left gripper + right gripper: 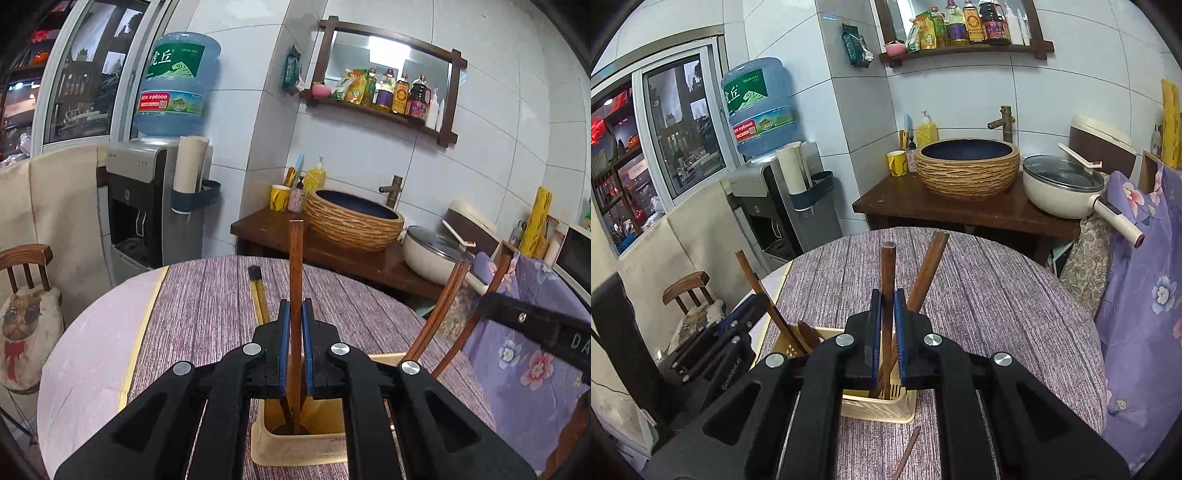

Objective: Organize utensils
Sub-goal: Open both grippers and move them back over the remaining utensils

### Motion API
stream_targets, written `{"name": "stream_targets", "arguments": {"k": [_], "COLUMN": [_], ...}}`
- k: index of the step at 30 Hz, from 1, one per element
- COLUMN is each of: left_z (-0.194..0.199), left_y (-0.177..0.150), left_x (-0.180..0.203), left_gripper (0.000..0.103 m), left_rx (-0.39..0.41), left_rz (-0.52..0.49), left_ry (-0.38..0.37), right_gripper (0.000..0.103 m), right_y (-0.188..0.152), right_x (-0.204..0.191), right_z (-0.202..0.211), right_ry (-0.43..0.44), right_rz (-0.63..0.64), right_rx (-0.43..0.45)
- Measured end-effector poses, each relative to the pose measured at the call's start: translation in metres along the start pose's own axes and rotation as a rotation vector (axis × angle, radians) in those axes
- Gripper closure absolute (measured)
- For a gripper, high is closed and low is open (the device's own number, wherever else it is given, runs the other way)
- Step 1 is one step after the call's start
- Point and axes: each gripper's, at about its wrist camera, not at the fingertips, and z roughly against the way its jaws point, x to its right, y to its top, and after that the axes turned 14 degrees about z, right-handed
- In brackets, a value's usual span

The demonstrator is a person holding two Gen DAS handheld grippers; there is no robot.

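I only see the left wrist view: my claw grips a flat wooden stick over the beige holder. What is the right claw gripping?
Observer: The right claw is shut on a round wooden handle that runs down into the beige holder.
Reviewer: Any utensils outside the holder?
Observer: Yes, a thin wooden stick lies on the tablecloth, on the camera side of the holder.

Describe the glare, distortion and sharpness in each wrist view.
Left wrist view: a ceiling light blows out white in the mirror; wall tile lines bow strongly. Right wrist view: evenly lit, no strong glare, the window frame curves; the basket and nearby utensils are sharp.
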Motion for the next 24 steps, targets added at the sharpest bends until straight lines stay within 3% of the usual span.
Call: {"name": "stream_targets", "arguments": {"k": [5, 7, 8, 9, 10, 13, 16, 21, 24], "left_z": [0.001, 0.004, 0.007, 0.011, 0.016, 0.036, 0.055, 0.071, 0.072], "left_y": [-0.005, -0.005, -0.006, -0.006, -0.007, -0.008, -0.013, -0.03, -0.046], "left_x": [-0.002, -0.002, -0.002, -0.003, -0.004, -0.011, -0.02, -0.036, -0.046], "left_gripper": [0.095, 0.093, 0.09, 0.079, 0.066, 0.048, 0.031, 0.014, 0.012], "left_rx": [-0.021, -0.022, -0.021, -0.018, -0.012, 0.023, 0.036, -0.013, -0.076], "left_rz": [0.002, 0.005, 0.005, 0.007, 0.012, 0.033, 0.055, 0.066, 0.076], "left_ry": [-0.017, -0.026, -0.031, -0.036, -0.043, -0.059, -0.057, -0.02, -0.005], "right_gripper": [0.093, 0.079, 0.059, 0.046, 0.046, 0.045, 0.037, 0.031, 0.031], "right_y": [-0.004, -0.006, -0.007, -0.008, -0.008, -0.011, -0.022, -0.046, -0.068], "right_x": [0.004, 0.004, 0.004, 0.004, 0.004, 0.003, 0.003, -0.004, -0.011], "right_z": [-0.002, 0.0, 0.002, 0.005, 0.01, 0.02, 0.032, 0.047, 0.051], "right_ry": [0.013, 0.008, 0.005, 0.003, -0.006, -0.019, -0.016, -0.023, -0.017], "right_rz": [-0.002, 0.004, 0.008, 0.012, 0.018, 0.05, 0.046, 0.076, 0.095], "right_rx": [0.008, 0.011, 0.021, 0.036, 0.055, 0.08, 0.1, 0.107, 0.08]}}
